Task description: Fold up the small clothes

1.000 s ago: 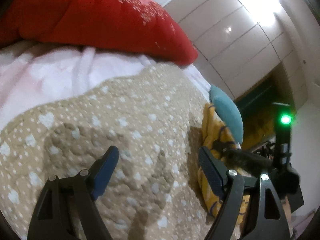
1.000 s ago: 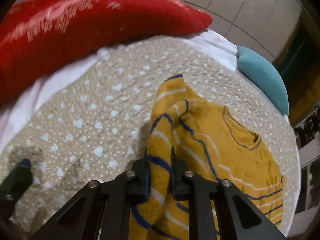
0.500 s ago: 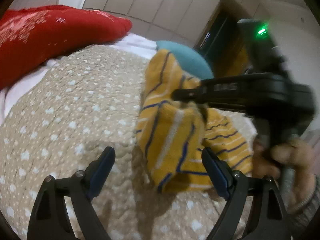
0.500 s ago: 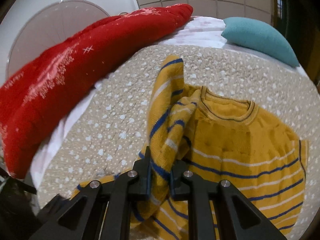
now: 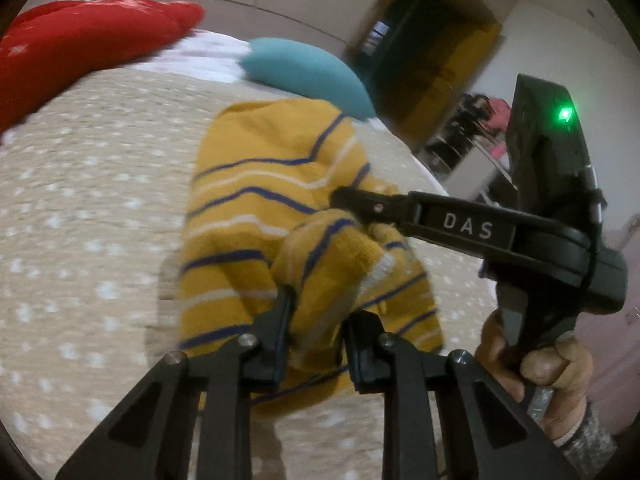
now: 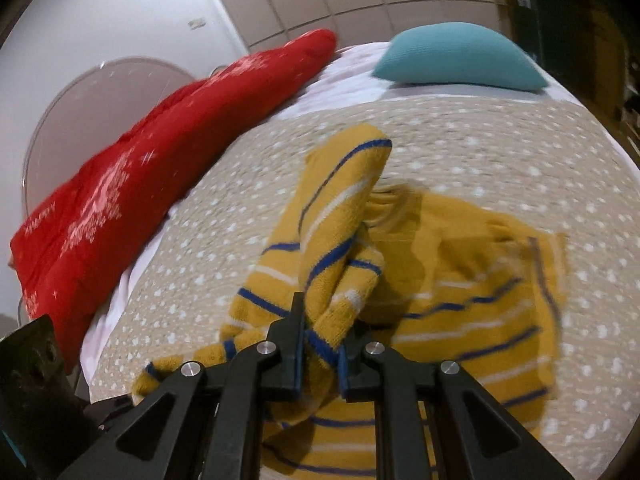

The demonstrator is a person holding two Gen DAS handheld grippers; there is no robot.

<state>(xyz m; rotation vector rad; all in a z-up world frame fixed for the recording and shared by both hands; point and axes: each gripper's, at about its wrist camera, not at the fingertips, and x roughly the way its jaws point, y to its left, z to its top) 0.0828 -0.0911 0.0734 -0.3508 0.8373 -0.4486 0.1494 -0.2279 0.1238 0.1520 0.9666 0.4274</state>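
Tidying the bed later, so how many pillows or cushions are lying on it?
2. A long red pillow lies along the bed's left edge, and a teal cushion sits at the far end. Others may lie out of view.

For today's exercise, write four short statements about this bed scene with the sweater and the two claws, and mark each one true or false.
1. The right claw is shut on the yellow striped sweater. True.
2. The left claw hangs open, away from the sweater. False: it grips sweater fabric.
3. The teal pillow lies on top of the sweater. False: it lies apart, further up the bed.
4. A red quilt lies along one side of the bed. True.
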